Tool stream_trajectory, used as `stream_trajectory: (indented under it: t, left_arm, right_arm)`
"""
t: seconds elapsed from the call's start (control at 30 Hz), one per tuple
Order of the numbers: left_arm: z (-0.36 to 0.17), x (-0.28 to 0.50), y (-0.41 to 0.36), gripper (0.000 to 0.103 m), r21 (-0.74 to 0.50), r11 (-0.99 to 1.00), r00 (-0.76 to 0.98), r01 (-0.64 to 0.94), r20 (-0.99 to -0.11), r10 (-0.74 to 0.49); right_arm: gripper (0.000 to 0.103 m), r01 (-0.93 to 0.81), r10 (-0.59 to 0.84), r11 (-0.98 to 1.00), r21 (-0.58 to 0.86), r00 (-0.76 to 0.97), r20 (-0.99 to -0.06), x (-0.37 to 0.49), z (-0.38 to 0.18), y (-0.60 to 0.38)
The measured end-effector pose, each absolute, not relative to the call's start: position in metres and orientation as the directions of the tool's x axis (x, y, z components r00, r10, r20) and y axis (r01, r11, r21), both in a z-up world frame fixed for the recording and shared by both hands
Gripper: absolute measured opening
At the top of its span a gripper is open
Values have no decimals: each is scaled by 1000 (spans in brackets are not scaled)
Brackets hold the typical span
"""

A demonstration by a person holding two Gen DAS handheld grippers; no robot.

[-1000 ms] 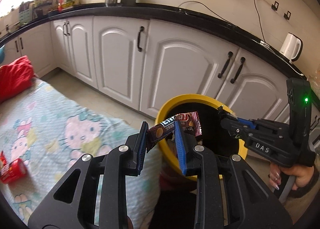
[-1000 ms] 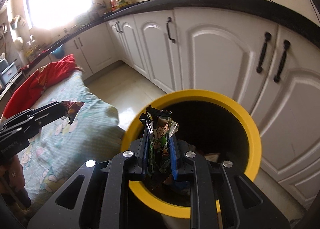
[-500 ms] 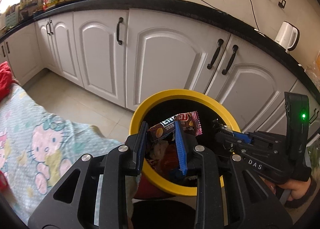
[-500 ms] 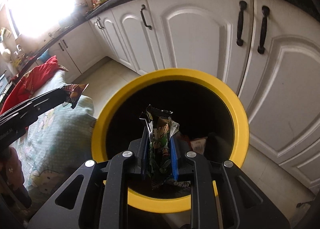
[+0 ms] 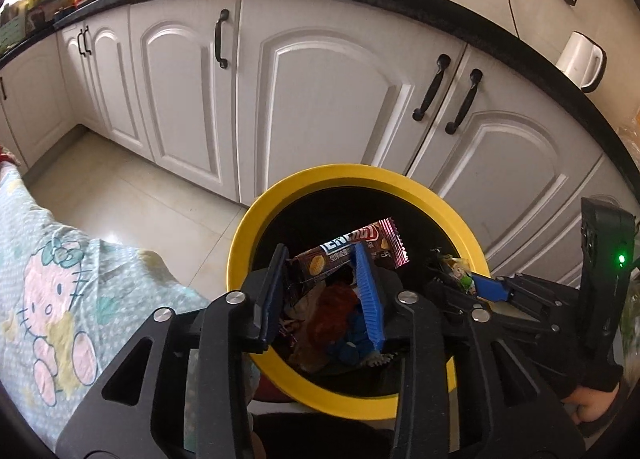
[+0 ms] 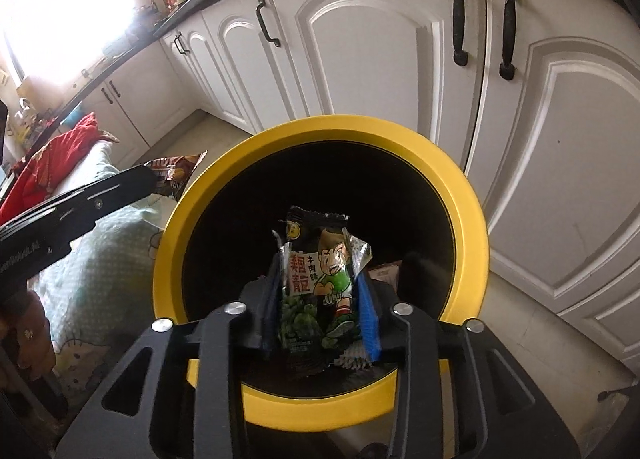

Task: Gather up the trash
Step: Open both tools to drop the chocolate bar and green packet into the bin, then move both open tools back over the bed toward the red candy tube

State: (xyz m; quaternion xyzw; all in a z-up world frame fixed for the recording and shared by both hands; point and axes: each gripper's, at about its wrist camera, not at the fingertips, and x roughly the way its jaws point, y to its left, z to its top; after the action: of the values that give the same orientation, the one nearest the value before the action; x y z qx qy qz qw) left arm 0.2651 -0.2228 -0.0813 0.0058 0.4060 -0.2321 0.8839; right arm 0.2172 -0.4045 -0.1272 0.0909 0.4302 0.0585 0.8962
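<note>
Both grippers now hang over the mouth of the yellow-rimmed bin (image 6: 466, 195), where a second ago they were only nearing its rim, and both sets of jaws are opening. The left gripper (image 5: 322, 283) has spread wider than before, its brown snack wrapper (image 5: 352, 249) lying loosely across the fingertips above the trash already in the bin. The right gripper (image 6: 320, 299), which pinched the green snack packet (image 6: 320, 279) flat a moment back, has parted, so the packet stands slack between the fingers over the bin's dark inside; both pieces look about to drop in.
</note>
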Motion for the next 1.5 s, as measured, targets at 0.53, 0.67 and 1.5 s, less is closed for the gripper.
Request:
stream_trajectory:
  t: [0.53,0.67,1.5]
  left_arm:
    - [-65,256,-186,92,-172,922,623,348,-693,-364]
    - [-57,247,-170,92,-156,930,649,331,-678,-345]
    - [-30,180,-19,92,-167,982,772,88,-612,-173]
  right_arm:
    - [66,-13,160,979,202,660,-734,211,-115,-403]
    - [68,-39,170,980,195,675,-718,209,-104,-393]
    - [72,-371,379,916,152,677,-631,187,-46,-267]
